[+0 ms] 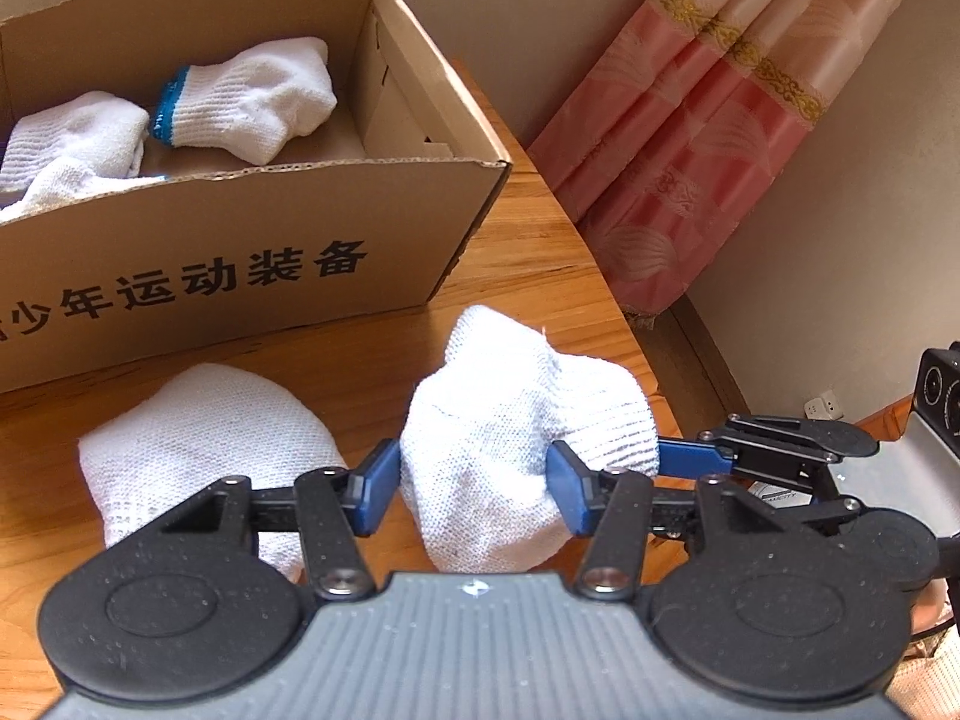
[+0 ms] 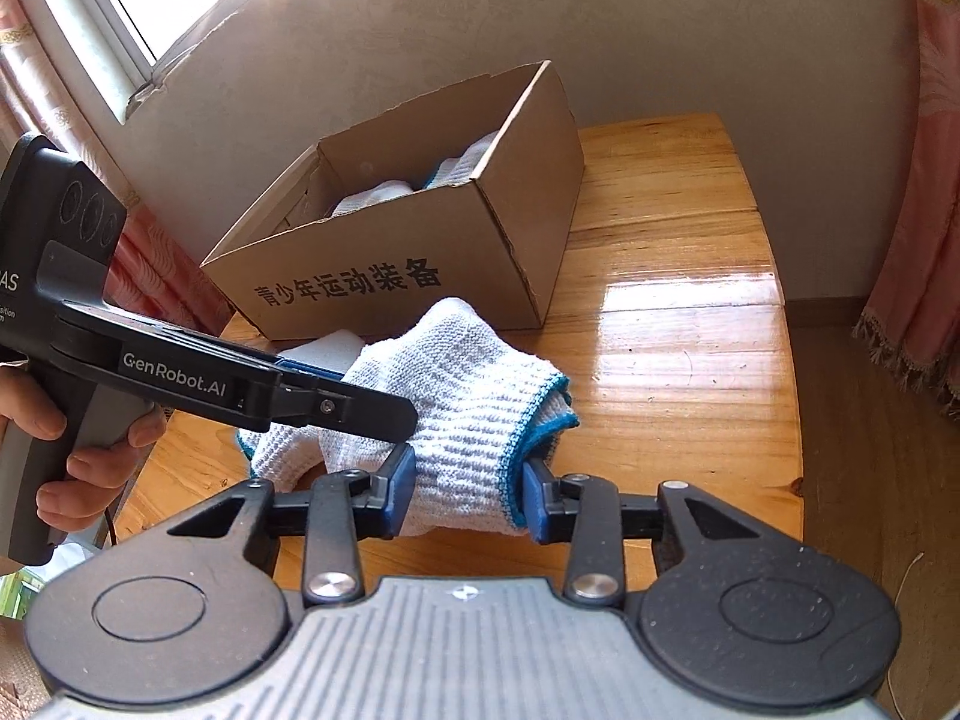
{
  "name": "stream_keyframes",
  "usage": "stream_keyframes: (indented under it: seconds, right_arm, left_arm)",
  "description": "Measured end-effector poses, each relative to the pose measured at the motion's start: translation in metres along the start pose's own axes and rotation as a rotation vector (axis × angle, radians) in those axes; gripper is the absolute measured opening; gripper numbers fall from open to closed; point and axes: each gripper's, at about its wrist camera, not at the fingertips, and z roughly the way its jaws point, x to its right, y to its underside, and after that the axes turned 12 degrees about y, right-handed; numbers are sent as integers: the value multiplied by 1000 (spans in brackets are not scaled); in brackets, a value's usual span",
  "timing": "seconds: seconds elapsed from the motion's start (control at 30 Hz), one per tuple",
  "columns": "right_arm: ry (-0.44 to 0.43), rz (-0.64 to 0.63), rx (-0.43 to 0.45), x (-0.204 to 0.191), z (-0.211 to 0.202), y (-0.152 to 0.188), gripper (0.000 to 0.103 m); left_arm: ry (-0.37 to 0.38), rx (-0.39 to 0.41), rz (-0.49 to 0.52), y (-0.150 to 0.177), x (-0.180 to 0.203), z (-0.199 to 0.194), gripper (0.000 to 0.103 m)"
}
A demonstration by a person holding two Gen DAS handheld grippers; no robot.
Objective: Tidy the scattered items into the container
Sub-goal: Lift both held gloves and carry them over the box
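Note:
A white knit glove (image 1: pixel 510 396) with a blue-trimmed cuff (image 2: pixel 474 420) is bunched up on the wooden table (image 1: pixel 528 276). My left gripper (image 1: pixel 474 492) is shut on it, blue pads pressing both sides. My right gripper (image 2: pixel 468 498) is shut on the cuff end of the same glove, and its finger (image 1: pixel 690 459) shows at the right in the left wrist view. A second white glove (image 1: pixel 198 444) lies flat to the left. The open cardboard box (image 1: pixel 240 240) behind holds more white gloves (image 1: pixel 264 102).
A hand (image 2: pixel 84 468) holds the left gripper's handle (image 2: pixel 180 372). The box (image 2: pixel 390 240) stands at the table's far side by the wall. Pink curtains (image 1: pixel 690 138) hang past the table's right edge. Bare tabletop (image 2: pixel 660 300) lies right of the box.

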Motion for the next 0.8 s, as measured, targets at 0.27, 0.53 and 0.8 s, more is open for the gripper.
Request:
stream_keyframes:
  seconds: [0.27, 0.53, 0.8]
  right_arm:
    - [7, -58, 16, -21, -11, -7, 42]
    - [9, -95, 23, -36, -16, -13, 43]
    - [12, -140, 46, -52, -23, -24, 43]
  left_arm:
    - [-14, 33, 9, 3, 2, -21, 53]
    - [-17, 63, 2, 7, 0, -37, 53]
    - [-14, 103, -4, 7, -2, -56, 53]
